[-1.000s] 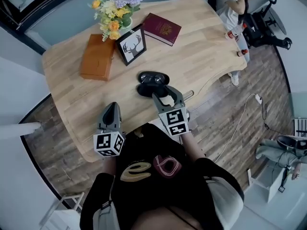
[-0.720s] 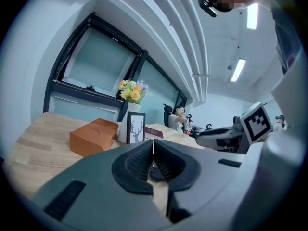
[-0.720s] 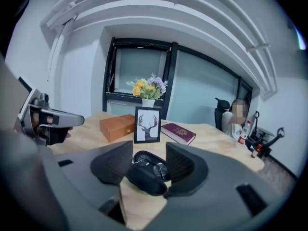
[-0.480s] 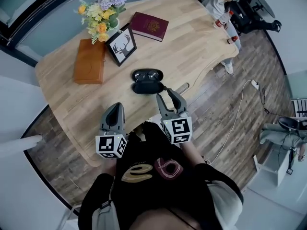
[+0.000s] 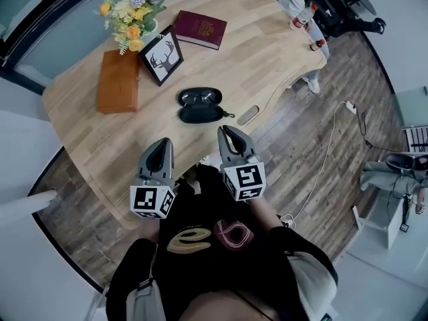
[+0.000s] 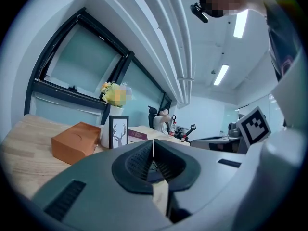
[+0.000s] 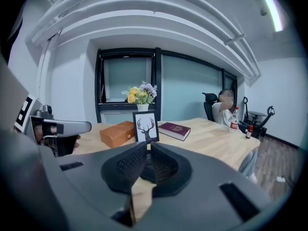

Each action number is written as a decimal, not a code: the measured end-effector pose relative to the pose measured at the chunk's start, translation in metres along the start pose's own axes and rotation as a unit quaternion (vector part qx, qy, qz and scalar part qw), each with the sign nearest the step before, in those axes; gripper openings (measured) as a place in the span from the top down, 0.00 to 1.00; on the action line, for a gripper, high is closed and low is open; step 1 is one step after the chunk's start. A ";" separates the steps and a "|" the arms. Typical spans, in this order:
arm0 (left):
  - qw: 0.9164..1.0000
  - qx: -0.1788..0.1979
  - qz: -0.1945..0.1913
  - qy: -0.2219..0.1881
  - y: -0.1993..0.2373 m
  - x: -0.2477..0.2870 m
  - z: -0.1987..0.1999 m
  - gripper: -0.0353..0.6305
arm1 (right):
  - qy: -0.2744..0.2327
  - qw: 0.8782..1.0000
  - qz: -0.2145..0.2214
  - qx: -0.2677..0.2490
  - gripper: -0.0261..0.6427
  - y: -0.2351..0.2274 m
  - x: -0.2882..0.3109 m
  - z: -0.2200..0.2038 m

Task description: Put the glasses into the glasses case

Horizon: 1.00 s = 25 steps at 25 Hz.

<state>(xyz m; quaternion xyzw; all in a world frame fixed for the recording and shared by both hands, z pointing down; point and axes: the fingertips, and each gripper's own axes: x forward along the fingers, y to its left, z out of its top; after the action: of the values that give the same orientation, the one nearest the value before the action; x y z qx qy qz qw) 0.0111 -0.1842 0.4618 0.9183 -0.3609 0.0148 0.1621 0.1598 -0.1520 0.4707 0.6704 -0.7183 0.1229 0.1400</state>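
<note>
- The right claw (image 5: 223,130) was out over the glasses case (image 5: 200,113) with its jaws wide a second ago. Now it's pulled back to the near edge of the counter (image 5: 267,52), well apart from the case.
- Its jaws are closing as I write. There's just a thin slit left between them and nothing in it.
- The left claw (image 5: 162,142) has its jaws fully together and empty. It sits at the near edge too, left of the right one and nowhere near the case.
- The glasses (image 5: 199,97) are lying in the far half of the open case, about mid-counter. The near half looks empty and dark.
- So I'd say the drop-off is done, since the glasses are in and the claw has let go and backed away.
- The case is still wide open though. If shutting it counts, that part isn't done, and either claw would have to reach forward again.
- Nothing else looks touched. The picture frame (image 5: 161,57), brown box (image 5: 120,80), book (image 5: 200,29) and flowers (image 5: 130,9) all sit on the far side.
- There's also a small grey thing (image 5: 247,115) just right of the case, but I can't tell what it is.
</note>
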 end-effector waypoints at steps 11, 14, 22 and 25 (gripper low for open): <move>1.000 0.012 0.003 -0.003 -0.004 -0.005 -0.004 0.92 | 0.007 0.998 -0.037 -0.042 0.95 -0.003 -0.004 -0.009; 1.000 0.016 0.007 0.002 -0.004 -0.007 -0.006 0.92 | 0.007 0.999 -0.033 -0.042 0.95 0.001 -0.004 -0.010; 0.999 0.032 0.011 0.012 -0.003 -0.006 -0.013 0.92 | 0.007 0.998 -0.031 -0.058 0.95 0.004 -0.005 -0.018; 0.999 0.031 0.010 0.012 -0.003 -0.006 -0.014 0.92 | 0.010 0.997 -0.033 -0.069 0.95 0.004 -0.005 -0.021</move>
<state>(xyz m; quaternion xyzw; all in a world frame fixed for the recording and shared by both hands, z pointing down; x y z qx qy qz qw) 0.0102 -0.1742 0.4736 0.9189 -0.3676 0.0388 0.1381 0.1567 -0.1393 0.4879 0.6810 -0.7013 0.0752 0.1970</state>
